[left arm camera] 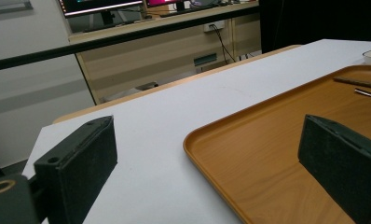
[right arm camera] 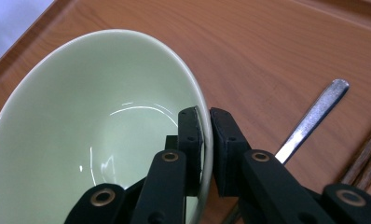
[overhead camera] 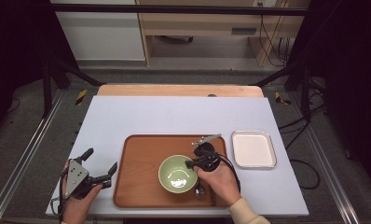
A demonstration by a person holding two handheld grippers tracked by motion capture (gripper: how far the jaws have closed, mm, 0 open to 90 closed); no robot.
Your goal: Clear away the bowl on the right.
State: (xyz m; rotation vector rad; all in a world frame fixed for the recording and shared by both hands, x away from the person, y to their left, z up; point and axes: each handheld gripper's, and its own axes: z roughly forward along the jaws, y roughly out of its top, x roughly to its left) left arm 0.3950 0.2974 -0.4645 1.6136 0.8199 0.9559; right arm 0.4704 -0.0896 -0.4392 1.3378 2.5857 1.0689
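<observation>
Centrally, a brown tray lies on the pale tabletop, and a green bowl sits on it toward the tray's 5 o'clock area. Bowl holds nothing but glare on the glaze. The right gripper pinches the bowl's rim at about its 2 o'clock edge; in the right gripper view one jaw is inside the bowl, the other outside, wall clamped between, right gripper tips nearly meeting. A spoon lies on the tray just beside the bowl, handle running away from the jaws; in the high view its rounded end shows at the bowl's 4 o'clock, under the right hand. Dark chopsticks lie alongside the spoon. Off the tray at 3 o'clock, a white square dish with a metal rim, nothing in it. The left gripper hangs at the tray's 9 o'clock edge, held by the left hand; jaws spread wide, nothing between them, one over bare tabletop, one over the tray.
</observation>
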